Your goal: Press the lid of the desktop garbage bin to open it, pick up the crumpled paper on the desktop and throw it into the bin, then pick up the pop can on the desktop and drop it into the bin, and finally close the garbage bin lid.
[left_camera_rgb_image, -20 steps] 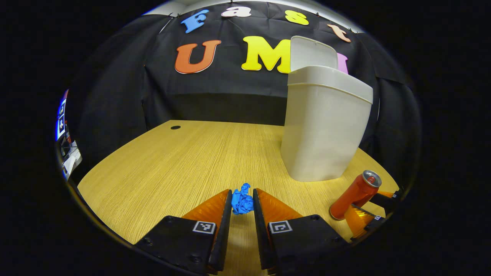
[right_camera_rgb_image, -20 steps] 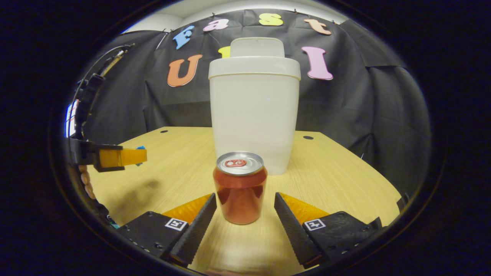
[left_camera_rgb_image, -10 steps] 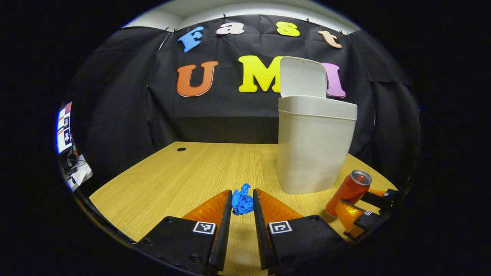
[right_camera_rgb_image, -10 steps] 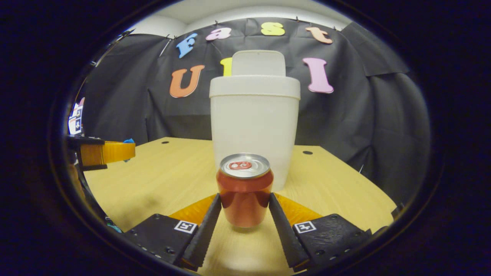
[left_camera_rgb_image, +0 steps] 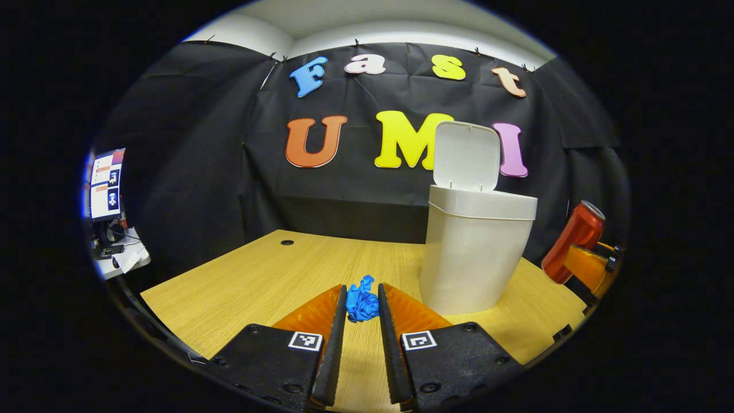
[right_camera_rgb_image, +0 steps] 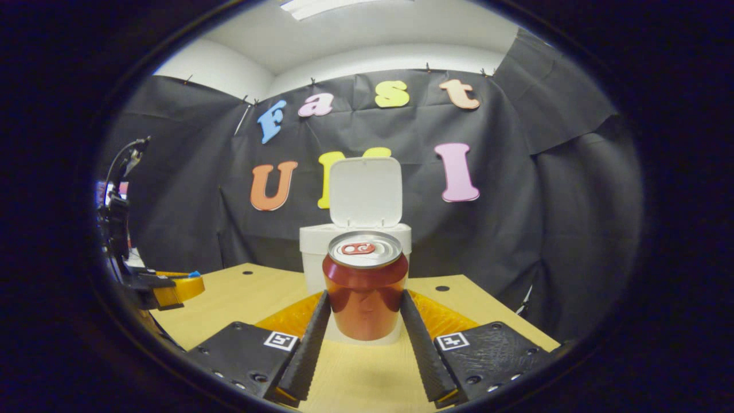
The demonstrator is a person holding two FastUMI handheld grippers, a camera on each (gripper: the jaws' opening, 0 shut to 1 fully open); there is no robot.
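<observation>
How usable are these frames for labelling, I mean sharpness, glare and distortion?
Left gripper view: sharp; fisheye bends the table edge; the crumpled paper is crisp. Right gripper view: sharp; soft reflections on the pop can; a bright ceiling light at the top; the bin looks evenly lit.

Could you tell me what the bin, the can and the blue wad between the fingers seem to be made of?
Bin: likely plastic, matte off-white, smooth moulded walls and hinged lid.
Can: metal, probably aluminium, glossy red body, silvery top with pull tab.
Blue wad: crumpled paper by its sharp creases, though thin film is possible.
</observation>
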